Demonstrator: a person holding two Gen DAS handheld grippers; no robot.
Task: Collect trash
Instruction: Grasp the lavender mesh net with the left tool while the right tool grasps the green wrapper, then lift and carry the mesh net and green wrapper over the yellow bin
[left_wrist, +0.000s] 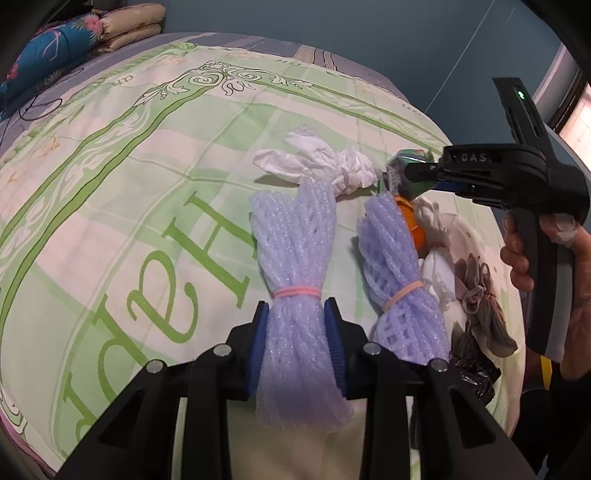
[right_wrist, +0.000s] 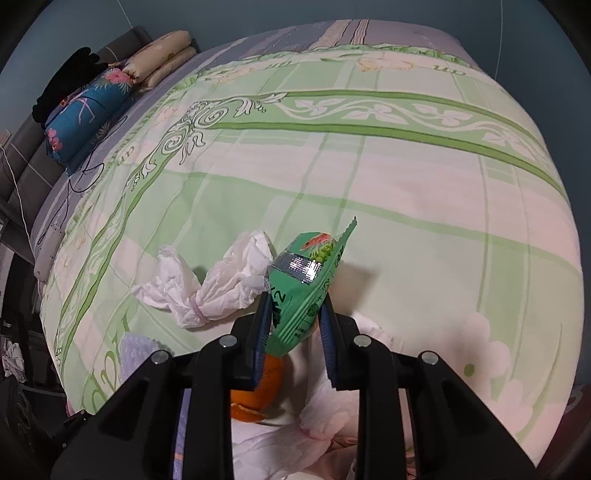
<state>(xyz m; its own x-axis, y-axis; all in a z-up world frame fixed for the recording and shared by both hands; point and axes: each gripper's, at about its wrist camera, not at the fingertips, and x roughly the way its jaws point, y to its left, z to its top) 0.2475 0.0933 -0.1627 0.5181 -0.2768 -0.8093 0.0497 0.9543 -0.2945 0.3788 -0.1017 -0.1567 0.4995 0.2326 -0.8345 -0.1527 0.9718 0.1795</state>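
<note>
**Two claws, two pieces of trash in hand**

Both my claws are clamped on something. My left claw (left_wrist: 298, 332) squeezes a foam net (left_wrist: 291, 266), a lilac bundle bound by a pink band (left_wrist: 297, 292), with the blue pads pressing its lower end from either side. The bundle lies along the green quilt (left_wrist: 129, 206), its far end fanning out toward a tissue (left_wrist: 317, 162).

Just beside it on the right lies a second net (left_wrist: 397, 273), also banded, and behind that an orange peel (left_wrist: 413, 227) peeps out. More tissues and a grey rag (left_wrist: 480, 291) are piled at the quilt's right edge.

My right claw (right_wrist: 295, 325) has a green wrapper (right_wrist: 306, 284) pinched between its pads, crumpled and tilted, its torn tip pointing up. From the left camera I see that claw gripping the wrapper next to the tissue, with my right hand (left_wrist: 524, 254) round the handle. Below the wrapper sits the peel, touching the left pad's underside or just under it; I cannot tell which.

Folded pillows (right_wrist: 110, 85) rest at the far corner.
</note>
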